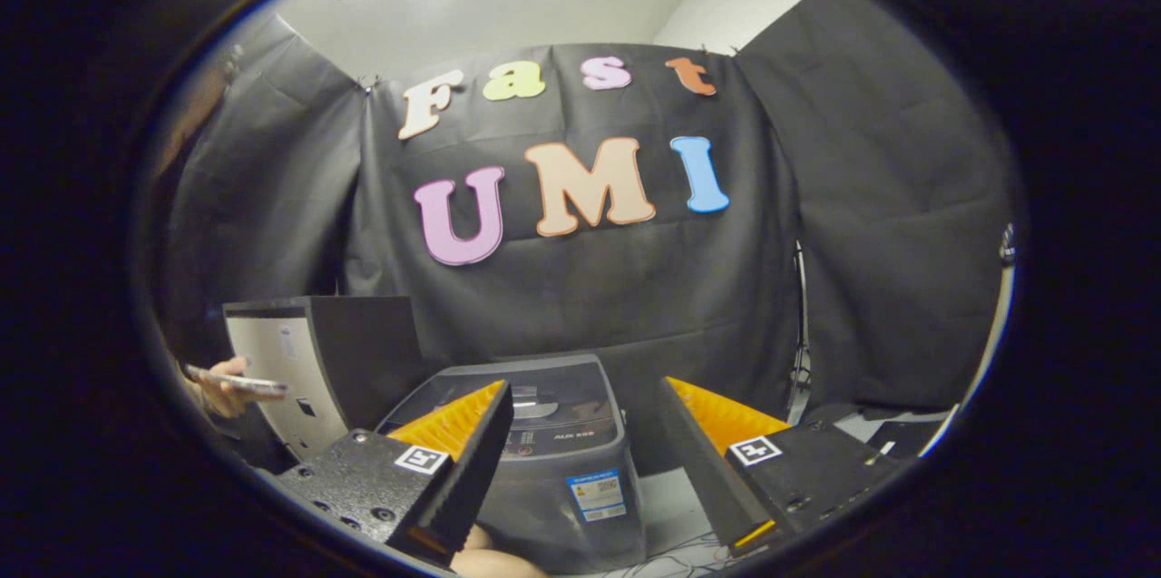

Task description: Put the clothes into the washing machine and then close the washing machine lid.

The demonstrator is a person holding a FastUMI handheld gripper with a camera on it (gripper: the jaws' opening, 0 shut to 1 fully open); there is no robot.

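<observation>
Between the spread fingers of the gripper [580, 460], jaws wide apart and holding nothing, sits the grey washing machine [558, 469], lid down, just ahead. Beside it on one side a tilted panel [313, 360]; a hand [218, 387] holds a pen-like stick there.

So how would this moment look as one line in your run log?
gripper: open, holding nothing | washing machine: just ahead between fingers, lid down | clothes: unseen | hand: beside machine
</observation>
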